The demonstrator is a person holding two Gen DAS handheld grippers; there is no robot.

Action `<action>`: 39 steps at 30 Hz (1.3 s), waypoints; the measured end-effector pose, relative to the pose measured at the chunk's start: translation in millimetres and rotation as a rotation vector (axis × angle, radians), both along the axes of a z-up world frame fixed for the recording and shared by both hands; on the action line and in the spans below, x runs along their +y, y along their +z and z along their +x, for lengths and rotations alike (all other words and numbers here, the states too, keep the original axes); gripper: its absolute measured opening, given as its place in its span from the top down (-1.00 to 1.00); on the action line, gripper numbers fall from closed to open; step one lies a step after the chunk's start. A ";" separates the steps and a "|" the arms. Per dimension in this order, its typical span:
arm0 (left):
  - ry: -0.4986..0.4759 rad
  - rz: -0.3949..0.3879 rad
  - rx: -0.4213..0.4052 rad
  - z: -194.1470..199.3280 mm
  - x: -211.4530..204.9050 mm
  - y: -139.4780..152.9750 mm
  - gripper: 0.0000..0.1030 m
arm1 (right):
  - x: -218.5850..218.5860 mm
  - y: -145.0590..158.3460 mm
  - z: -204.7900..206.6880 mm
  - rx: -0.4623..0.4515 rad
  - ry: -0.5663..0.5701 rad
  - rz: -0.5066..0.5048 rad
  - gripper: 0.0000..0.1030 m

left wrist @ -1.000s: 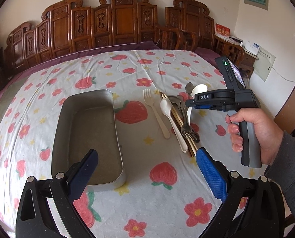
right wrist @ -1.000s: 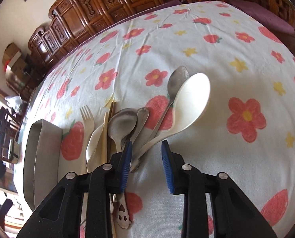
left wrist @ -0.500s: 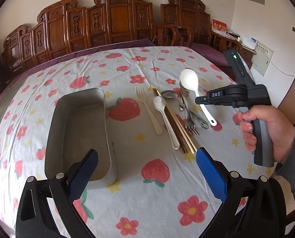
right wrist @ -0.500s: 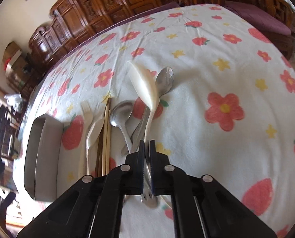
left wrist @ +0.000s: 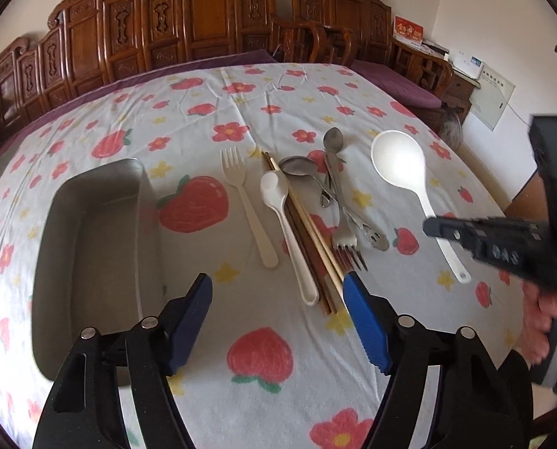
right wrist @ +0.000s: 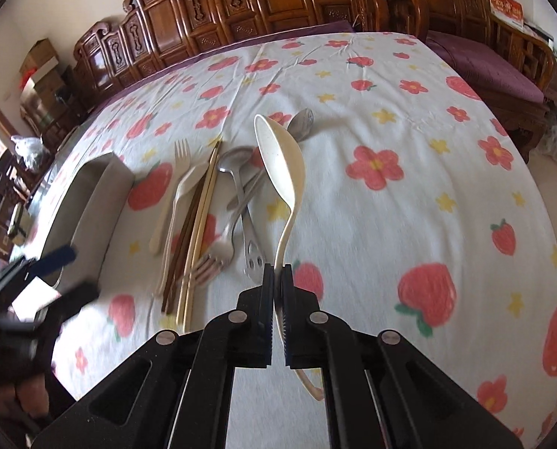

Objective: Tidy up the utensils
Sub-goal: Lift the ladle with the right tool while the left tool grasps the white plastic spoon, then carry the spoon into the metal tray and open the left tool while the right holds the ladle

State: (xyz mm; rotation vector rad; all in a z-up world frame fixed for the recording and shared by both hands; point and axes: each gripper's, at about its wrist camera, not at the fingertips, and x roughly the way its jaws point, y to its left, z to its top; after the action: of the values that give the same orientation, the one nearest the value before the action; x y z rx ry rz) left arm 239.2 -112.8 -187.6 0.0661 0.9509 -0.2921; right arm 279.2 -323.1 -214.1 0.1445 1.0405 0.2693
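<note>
My right gripper (right wrist: 277, 273) is shut on the handle of a large white spoon (right wrist: 280, 161) and holds it above the table, bowl pointing away. The same spoon (left wrist: 400, 164) and right gripper (left wrist: 462, 232) show in the left wrist view at the right. On the flowered cloth lie a white plastic fork (left wrist: 246, 202), a small white spoon (left wrist: 286, 224), chopsticks (left wrist: 308, 232), metal spoons (left wrist: 332, 142) and a metal fork (left wrist: 346, 232). A grey metal tray (left wrist: 91, 262) stands at the left. My left gripper (left wrist: 278, 318) is open and empty, low over the near table between tray and utensils.
Carved wooden chairs (left wrist: 203, 30) line the far side of the table. A purple bench cushion (left wrist: 394, 82) and a cabinet stand at the right. The table's edge (right wrist: 533, 172) drops off at the right, past the utensils.
My right gripper closed on the big white spoon's handle and lifted it off the pile, moving it right and up. The left gripper moved nearer the utensils and stayed open.
</note>
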 end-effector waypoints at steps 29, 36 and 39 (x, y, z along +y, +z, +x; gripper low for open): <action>0.098 -0.023 0.202 98.5 -24.6 -46.9 0.70 | -16.9 -4.5 1.4 0.012 -0.011 0.031 0.90; 0.128 -0.016 0.160 94.7 -20.0 -36.1 0.85 | -15.9 -7.0 1.6 0.019 -0.008 0.029 0.90; 0.116 -0.002 0.142 89.2 -22.0 -26.0 0.86 | -15.3 -8.4 1.5 0.024 -0.007 0.032 0.90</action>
State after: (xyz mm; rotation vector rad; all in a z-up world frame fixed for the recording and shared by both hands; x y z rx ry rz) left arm 328.5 -134.9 -213.6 -0.0122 1.0914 -0.1926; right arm 280.7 -338.3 -222.4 0.1803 1.0596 0.2786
